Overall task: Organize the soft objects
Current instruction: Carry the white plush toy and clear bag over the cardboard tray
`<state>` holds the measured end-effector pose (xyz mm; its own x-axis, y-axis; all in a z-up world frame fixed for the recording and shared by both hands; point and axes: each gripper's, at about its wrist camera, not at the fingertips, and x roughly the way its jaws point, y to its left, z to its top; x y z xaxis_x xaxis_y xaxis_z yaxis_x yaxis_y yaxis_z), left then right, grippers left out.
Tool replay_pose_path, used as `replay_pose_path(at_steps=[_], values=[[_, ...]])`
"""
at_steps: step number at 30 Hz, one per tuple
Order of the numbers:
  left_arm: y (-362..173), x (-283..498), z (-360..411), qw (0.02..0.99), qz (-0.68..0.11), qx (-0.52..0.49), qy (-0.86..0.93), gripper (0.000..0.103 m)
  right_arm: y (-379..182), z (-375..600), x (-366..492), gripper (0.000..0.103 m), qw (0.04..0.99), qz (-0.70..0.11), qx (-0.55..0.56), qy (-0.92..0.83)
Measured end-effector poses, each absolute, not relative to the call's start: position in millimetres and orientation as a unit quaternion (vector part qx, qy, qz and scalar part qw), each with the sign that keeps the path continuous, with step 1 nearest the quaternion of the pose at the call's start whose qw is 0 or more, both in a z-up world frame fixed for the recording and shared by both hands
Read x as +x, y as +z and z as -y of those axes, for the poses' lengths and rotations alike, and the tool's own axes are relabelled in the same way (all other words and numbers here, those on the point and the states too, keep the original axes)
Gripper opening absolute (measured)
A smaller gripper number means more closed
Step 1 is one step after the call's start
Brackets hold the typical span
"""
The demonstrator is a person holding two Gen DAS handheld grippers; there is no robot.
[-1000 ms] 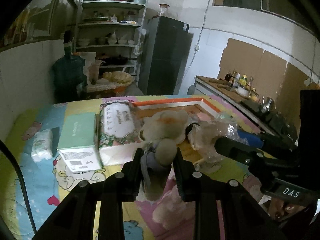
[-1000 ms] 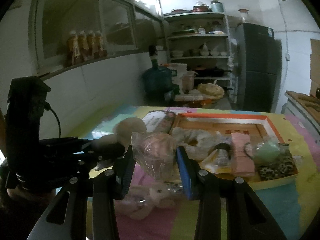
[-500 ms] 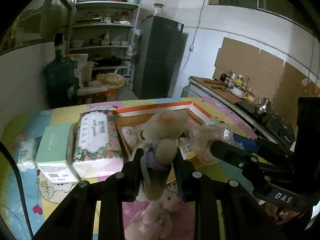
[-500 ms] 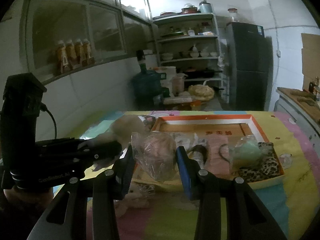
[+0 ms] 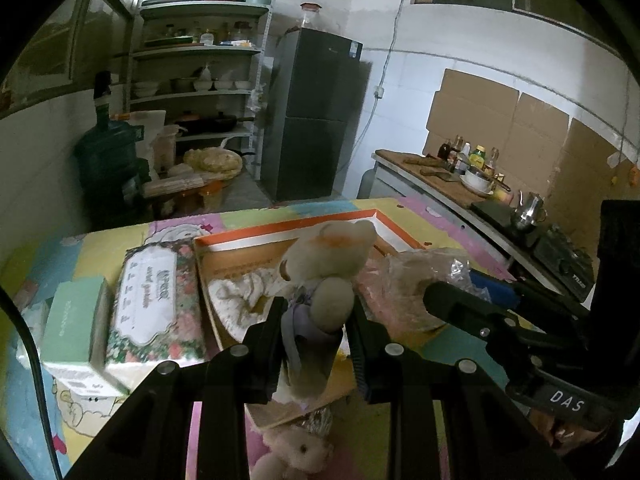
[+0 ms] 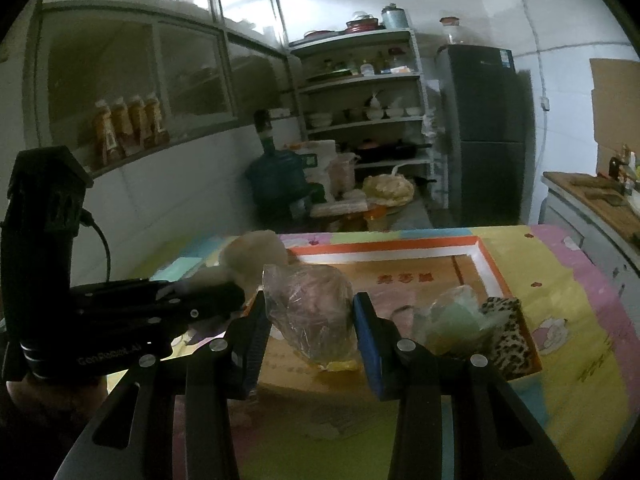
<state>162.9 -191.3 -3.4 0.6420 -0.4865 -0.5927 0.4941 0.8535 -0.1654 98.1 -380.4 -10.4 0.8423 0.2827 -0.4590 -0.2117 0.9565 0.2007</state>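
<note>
Tissue pack (image 5: 156, 300) left of tray (image 5: 288, 228), boxes (image 5: 76, 332) probably further left

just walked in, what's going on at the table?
A person is sorting soft things into the orange-rimmed box with a handheld gripper in each hand. The left gripper is shut on a beige plush bear, and the right gripper is shut on a toy wrapped in clear plastic. Both are held above the box's near edge, not yet set down. Already inside are a white cloth and a leopard-print item. A pink plush lies on the table in front.
</note>
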Motion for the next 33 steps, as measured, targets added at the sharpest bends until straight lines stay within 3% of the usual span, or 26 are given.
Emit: replay_pose_path(at_steps=[33], values=[[-38.4, 251.8, 256.8, 0.889, -0.376, 0.007, -0.261, 0.029, -31.6, 445.4, 184.2, 0.042, 0.953, -0.272, 0.084, 0.109]])
